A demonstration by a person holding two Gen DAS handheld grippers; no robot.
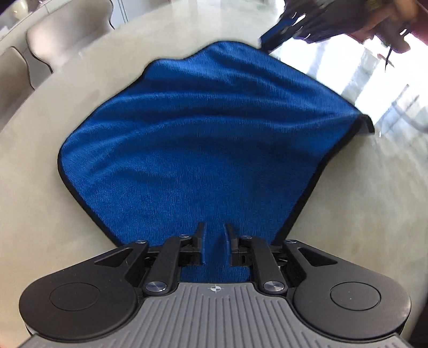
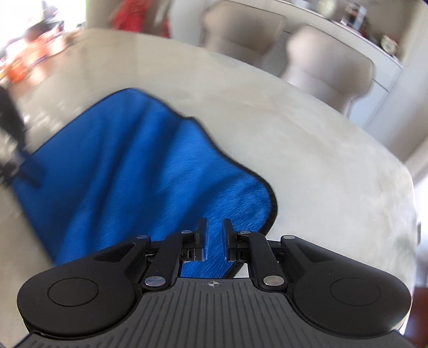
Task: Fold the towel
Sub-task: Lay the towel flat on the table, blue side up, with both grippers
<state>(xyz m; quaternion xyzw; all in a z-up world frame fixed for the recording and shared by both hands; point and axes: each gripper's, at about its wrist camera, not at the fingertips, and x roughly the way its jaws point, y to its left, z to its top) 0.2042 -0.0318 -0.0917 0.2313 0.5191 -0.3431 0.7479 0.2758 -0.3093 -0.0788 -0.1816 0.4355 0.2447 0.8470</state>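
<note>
Where it lies rumpled, the plush blue towel (image 1: pixel 203 139) covers a glossy table (image 1: pixel 32 187).

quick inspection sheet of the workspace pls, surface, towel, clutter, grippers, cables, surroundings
surface: pale glossy table, glare at one side
job's things: blue towel with dark edging lies spread and rippled; one corner looks turned up
clutter: nothing seen on the table near the towel; blurred coloured items at the far end
grippers: left gripper and right gripper each over a towel edge, fingers slightly apart, blue cloth showing in the gap, no clamp visible
cables: nothing seen
surroundings: beige chairs beyond the table; a hand, blurred
</note>
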